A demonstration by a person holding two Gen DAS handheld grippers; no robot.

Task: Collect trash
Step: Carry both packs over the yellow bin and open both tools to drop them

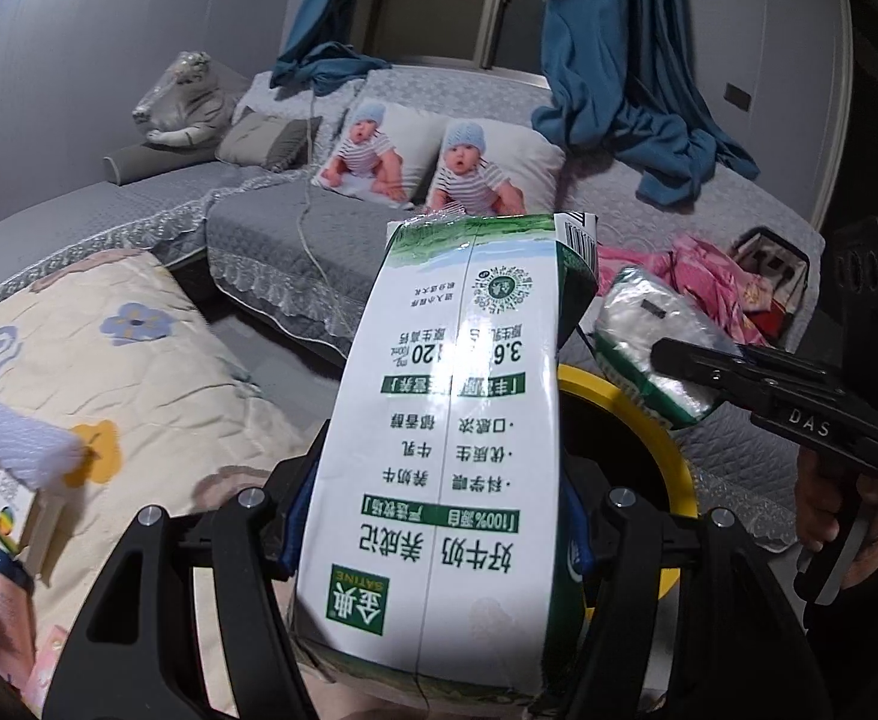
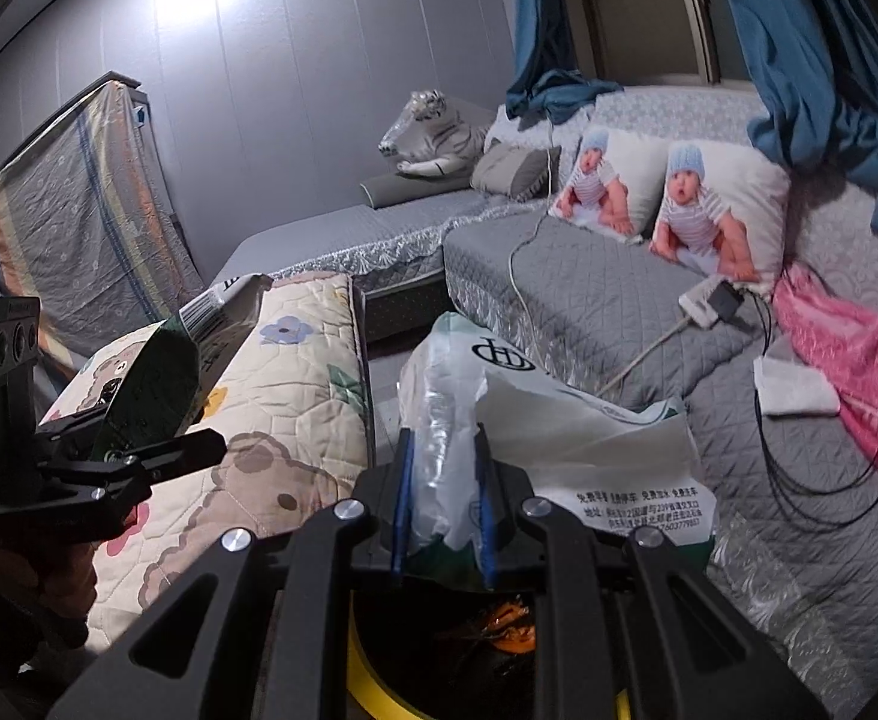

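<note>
Left gripper (image 1: 433, 546) clamping milk carton (image 1: 439, 450), right gripper (image 2: 442, 504) pinching plastic wrapper (image 2: 499, 420), both above yellow-rimmed bin (image 1: 679, 468)

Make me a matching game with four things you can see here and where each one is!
Things:
1. milk carton
2. tissue pack
3. plush tiger
4. pink cloth

Places:
A. lying on the grey sofa seat at the right
B. clamped in the left hand-held gripper
C. on the far end of the sofa by the wall
D. clamped in the right hand-held gripper, above the yellow-rimmed bin

Pairs: 1-B, 2-D, 3-C, 4-A
</note>
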